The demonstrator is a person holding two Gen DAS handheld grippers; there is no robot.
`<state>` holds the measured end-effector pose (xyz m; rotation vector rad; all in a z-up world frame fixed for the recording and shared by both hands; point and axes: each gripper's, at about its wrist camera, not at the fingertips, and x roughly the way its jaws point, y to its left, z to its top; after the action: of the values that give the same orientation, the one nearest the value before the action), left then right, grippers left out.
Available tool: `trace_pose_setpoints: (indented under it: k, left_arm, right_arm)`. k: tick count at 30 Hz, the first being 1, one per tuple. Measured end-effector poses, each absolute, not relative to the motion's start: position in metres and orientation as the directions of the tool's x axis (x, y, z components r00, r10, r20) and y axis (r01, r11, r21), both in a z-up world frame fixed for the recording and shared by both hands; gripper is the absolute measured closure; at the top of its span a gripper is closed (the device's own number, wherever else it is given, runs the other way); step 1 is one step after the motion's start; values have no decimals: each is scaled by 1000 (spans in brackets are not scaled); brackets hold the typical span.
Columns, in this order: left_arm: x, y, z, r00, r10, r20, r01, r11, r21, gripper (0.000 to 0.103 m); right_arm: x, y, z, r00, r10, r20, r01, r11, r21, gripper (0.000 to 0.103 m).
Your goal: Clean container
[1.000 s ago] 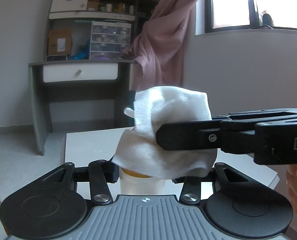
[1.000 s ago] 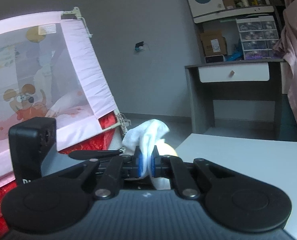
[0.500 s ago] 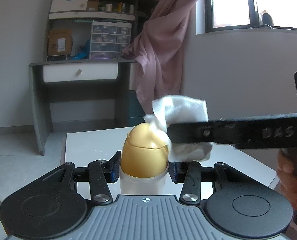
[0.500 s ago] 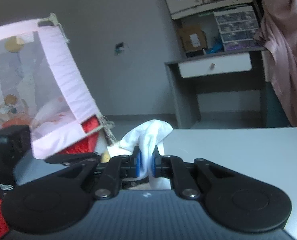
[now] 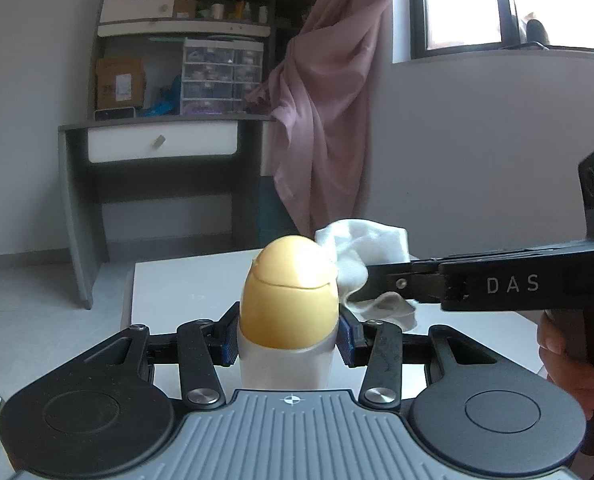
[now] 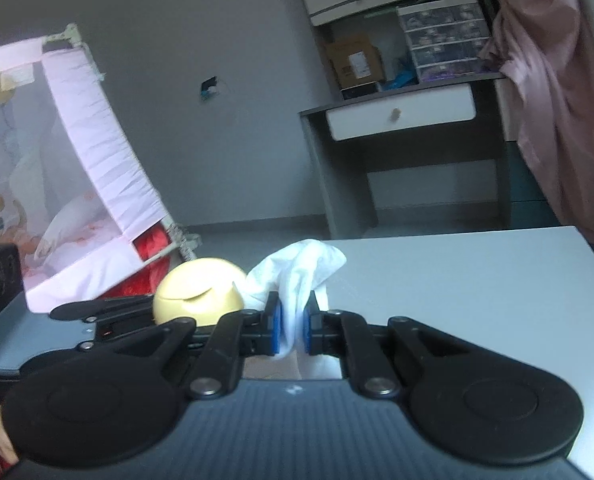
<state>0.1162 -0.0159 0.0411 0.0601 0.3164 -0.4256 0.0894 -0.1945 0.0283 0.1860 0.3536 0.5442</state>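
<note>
The wiping step was in hand. The left gripper [image 5: 289,342] was clamped on the container [image 5: 287,356], its blue pads pressing the pale lower body from both sides, so that the egg-shaped yellow lid [image 5: 290,280] stood upright above the white table [image 5: 185,288]. The right gripper [image 6: 292,330] was pinched tight on a white cloth [image 6: 297,276], which bunched up out of the narrow gap between its pads. In the left wrist view the cloth [image 5: 367,252] lay against the upper right side of the lid, touching it near the seam. Only that side seemed to be covered just then, so the job looked partly done at best. The next move would likely call for drawing the cloth around or down the lid with light pressure while the left grip held firm, since a hard push could tip or twist the container between the pads.
</note>
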Motion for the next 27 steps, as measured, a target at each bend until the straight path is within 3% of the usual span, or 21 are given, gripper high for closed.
trace_pose_setpoints:
  k: [6,14,15,18,21,27]
  left_arm:
    - [116,-14,41,864,-398,-310,414,910,-15,57]
    - [109,-13,37,868,-402,-291,437,898,62,52]
    - [109,-12,37,874,-399,-278,433,898,73,49]
    - [104,-7,36,890,-403,-216,427,900,82,0]
    - [97,1,36,878,-453,-156,468,880,80,0]
    - [95,8,27,804,-574,-153,593,794,133,0]
  right_arm:
    - [78,-228,26,846,492,-206,-403,843,357,93]
    - [56,-257,-2,853,455,-257,-325,847,420,93]
    - [55,-258,-5,849,458,-264,-324,845,425,93]
    - [50,-256,-8,841,461,-285,-325,850,415,93]
    - [44,-254,-7,835,469,-290,-331,847,417,93]
    - [34,-254,-7,834,463,-300,-321,850,418,93]
